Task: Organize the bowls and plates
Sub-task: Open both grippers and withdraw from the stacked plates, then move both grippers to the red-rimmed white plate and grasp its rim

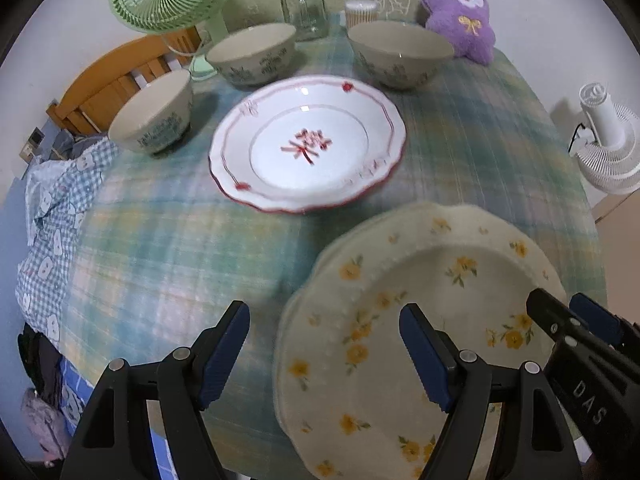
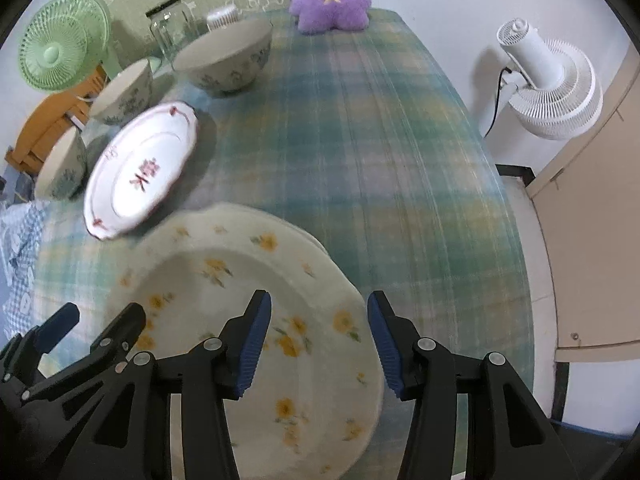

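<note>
Plates: left wrist view has the left gripper (image 1: 324, 354) spread and empty, straddling the near-left rim of the yellow-flowered plate stack (image 1: 420, 300), red-trimmed plate (image 1: 308, 144) and three bowls (image 1: 256, 54) beyond, likely awaiting stacking; right wrist view, right gripper (image 2: 318, 346) likewise unclenched astride the stack's right rim

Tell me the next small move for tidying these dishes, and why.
Probably close the right tool on the near rim of the yellow-flower plate. Its jaws stand open astride that rim, and the left tool is open too, holding nothing. The plate seems to top a small stack, while the red-trimmed plate lies alone beyond it, so either could be stacked on the other.
</note>
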Demonstrator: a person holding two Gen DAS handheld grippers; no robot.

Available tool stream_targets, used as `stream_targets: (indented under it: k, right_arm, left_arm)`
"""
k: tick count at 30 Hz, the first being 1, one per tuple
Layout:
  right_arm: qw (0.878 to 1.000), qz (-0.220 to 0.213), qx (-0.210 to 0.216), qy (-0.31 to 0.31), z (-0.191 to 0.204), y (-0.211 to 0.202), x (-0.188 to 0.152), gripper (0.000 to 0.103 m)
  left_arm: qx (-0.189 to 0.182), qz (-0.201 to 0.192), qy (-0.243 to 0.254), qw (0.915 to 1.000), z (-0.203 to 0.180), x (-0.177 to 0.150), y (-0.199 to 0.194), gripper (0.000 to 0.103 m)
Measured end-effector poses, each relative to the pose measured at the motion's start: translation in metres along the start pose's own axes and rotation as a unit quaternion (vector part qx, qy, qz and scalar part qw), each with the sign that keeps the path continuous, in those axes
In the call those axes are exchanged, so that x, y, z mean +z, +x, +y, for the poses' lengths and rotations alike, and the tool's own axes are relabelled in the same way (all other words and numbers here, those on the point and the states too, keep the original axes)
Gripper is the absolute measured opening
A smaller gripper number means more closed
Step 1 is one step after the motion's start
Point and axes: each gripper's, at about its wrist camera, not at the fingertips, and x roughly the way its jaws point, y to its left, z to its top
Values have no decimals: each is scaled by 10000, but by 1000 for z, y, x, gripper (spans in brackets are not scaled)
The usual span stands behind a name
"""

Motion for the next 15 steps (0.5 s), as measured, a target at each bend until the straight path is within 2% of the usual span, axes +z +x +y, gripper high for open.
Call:
stream_targets:
  k: [8, 15]
  right_arm:
    - [9993, -261, 30, 284, 41, -14, 26, 55]
    - [9980, -548, 19, 303, 88, -5, 55, 55]
  left_arm:
    - [-338, -361, 238, 9985, 35, 30, -2, 79]
    - [-493, -519, 217, 9972, 72, 67, 16, 78]
